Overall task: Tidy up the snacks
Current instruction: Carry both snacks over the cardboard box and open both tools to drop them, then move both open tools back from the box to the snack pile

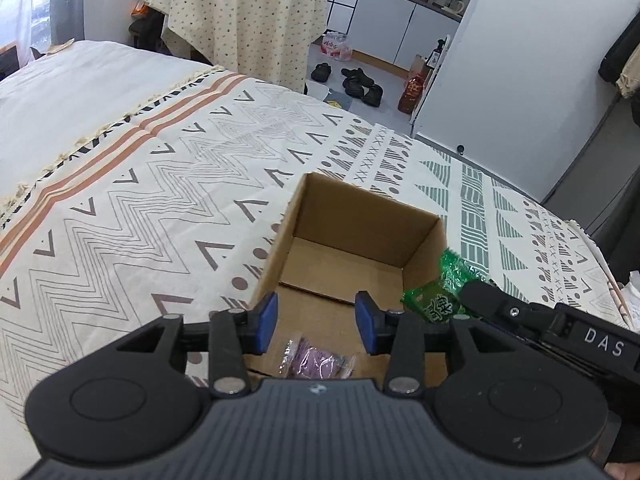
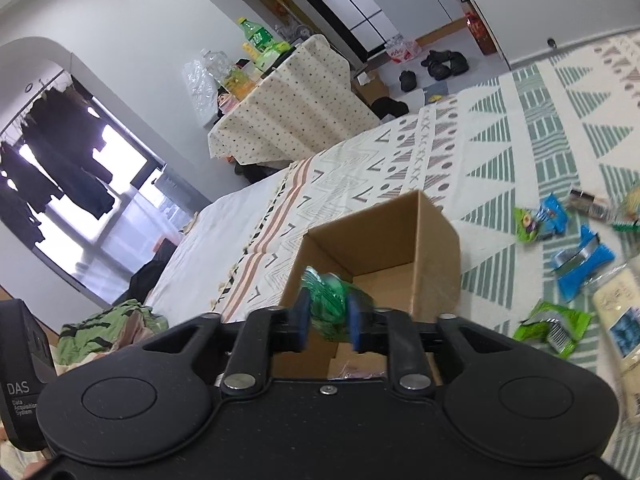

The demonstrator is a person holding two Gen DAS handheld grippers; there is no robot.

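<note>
Green snack packet (image 2: 329,305) clamped between right gripper (image 2: 328,320) pads

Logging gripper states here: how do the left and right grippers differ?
The left gripper is open and empty; the right gripper is shut on a green packet. Left hangs over the box interior; right sits at its rim. Both have blue pads.
</note>
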